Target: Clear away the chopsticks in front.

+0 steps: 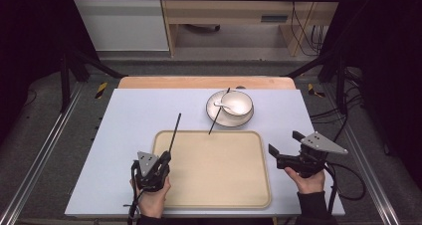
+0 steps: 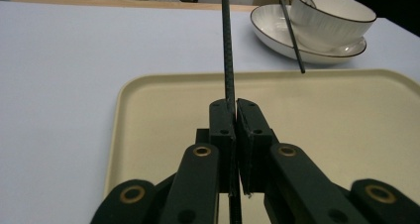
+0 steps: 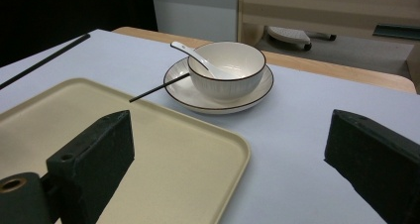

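Left gripper is clamped on a chopstick near its end. Thin, stiff, slippery, likely to pivot. Right gripper gapes, empty.

We see the tray on the table between our left hand-held gripper and right hand-held gripper, chopstick in the left one, beyond them bowl on plate, spoon inside, second chopstick leaning on the plate.

glossy ceramic bowl, matt plastic tray
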